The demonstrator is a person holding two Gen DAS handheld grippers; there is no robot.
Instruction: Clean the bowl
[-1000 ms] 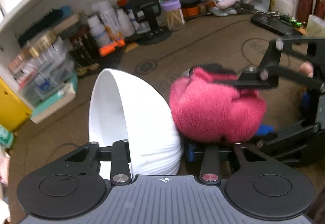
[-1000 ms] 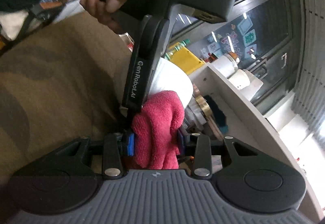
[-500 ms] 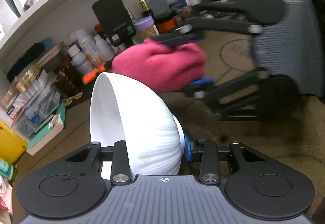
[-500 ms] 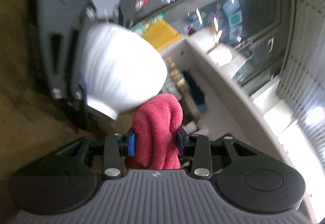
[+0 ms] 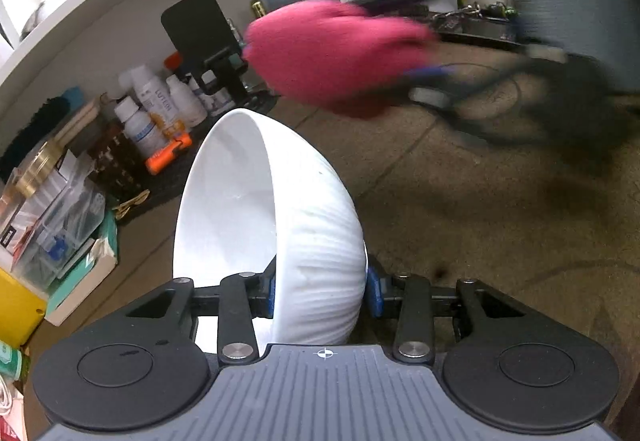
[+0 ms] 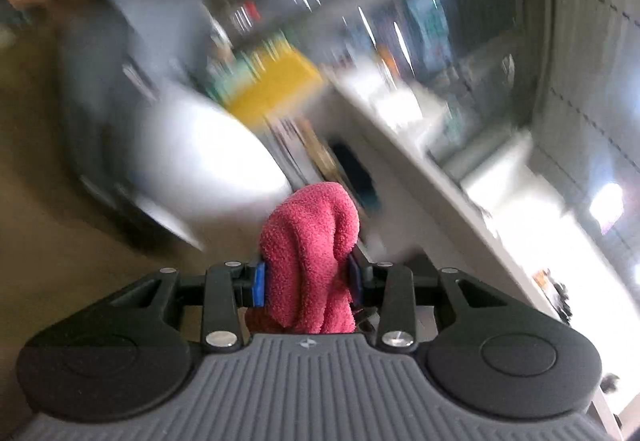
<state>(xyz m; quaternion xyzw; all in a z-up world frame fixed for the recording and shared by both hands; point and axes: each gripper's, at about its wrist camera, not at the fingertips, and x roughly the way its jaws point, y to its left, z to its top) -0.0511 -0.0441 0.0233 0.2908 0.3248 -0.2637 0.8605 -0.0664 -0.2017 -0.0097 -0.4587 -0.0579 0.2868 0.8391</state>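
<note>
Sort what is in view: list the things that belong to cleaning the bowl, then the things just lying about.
Job:
white bowl, in the left gripper, whose jaws are opening
pink cloth, clamped in the right gripper

Lying about:
white bottles
black phone stand
orange tool
clear boxes

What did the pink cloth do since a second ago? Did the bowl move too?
The pink cloth, clamped in the right tongs, moved from beside the outside of the white bowl up over its rim, toward the shelf of bottles. The left tongs grip the bowl wall; their jaws are opening a little. The bowl stayed tilted on its side in that grip, and nothing was let go.
</note>
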